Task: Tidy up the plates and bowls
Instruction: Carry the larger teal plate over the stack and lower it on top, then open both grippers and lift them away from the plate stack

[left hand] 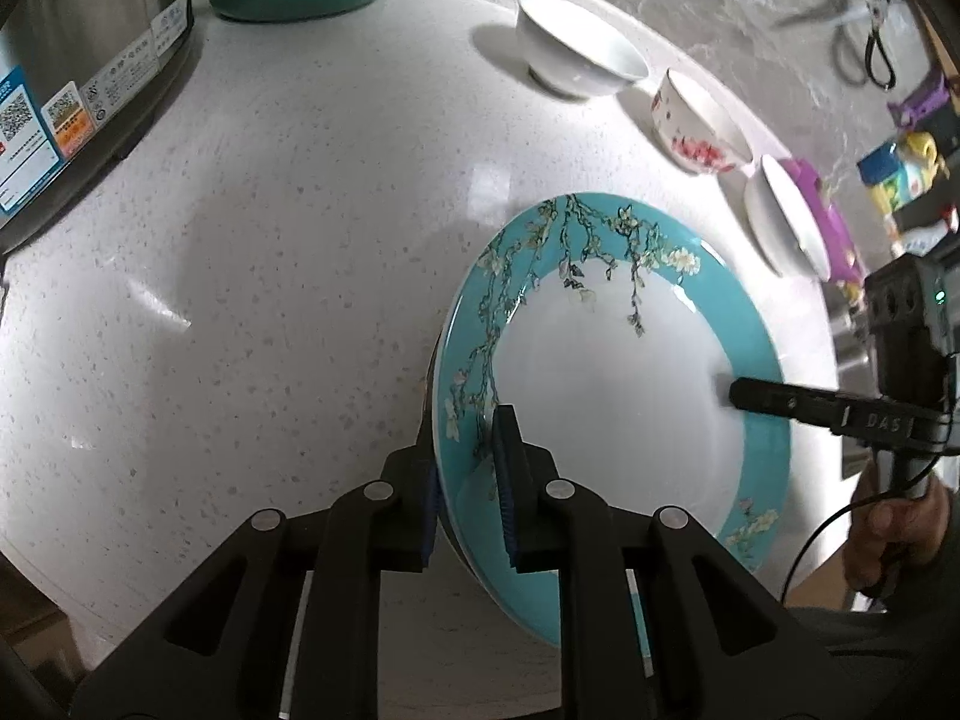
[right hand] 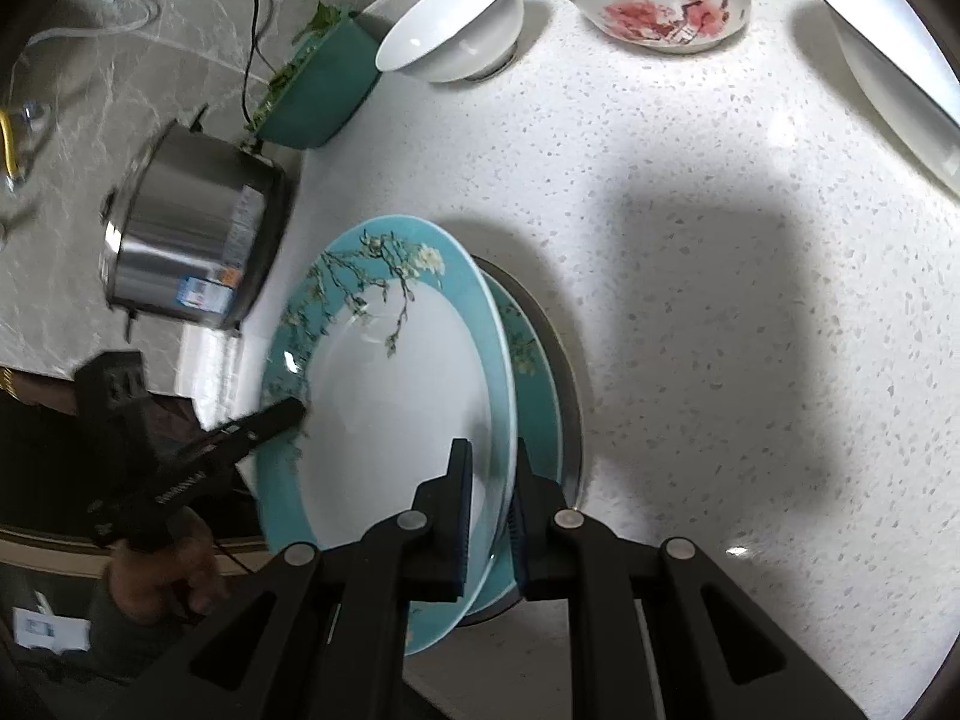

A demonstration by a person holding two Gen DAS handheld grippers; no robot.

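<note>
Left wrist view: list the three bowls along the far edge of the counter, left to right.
Plain white round bowl → white bowl with pink flower print → white bowl tipped against a purple thing.

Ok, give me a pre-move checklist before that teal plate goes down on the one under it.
1. Left gripper clamped on the teal plate rim: ok.
2. Right gripper clamped on the opposite rim: ok.
3. Second teal plate lies underneath, roughly lined up: ok.
4. Held plate level: not ok, it tilts over the lower plate.
5. Plain white bowl and flowered bowl stand apart from the plates: ok.
6. Whether the held plate already touches the lower one: cannot tell.
</note>
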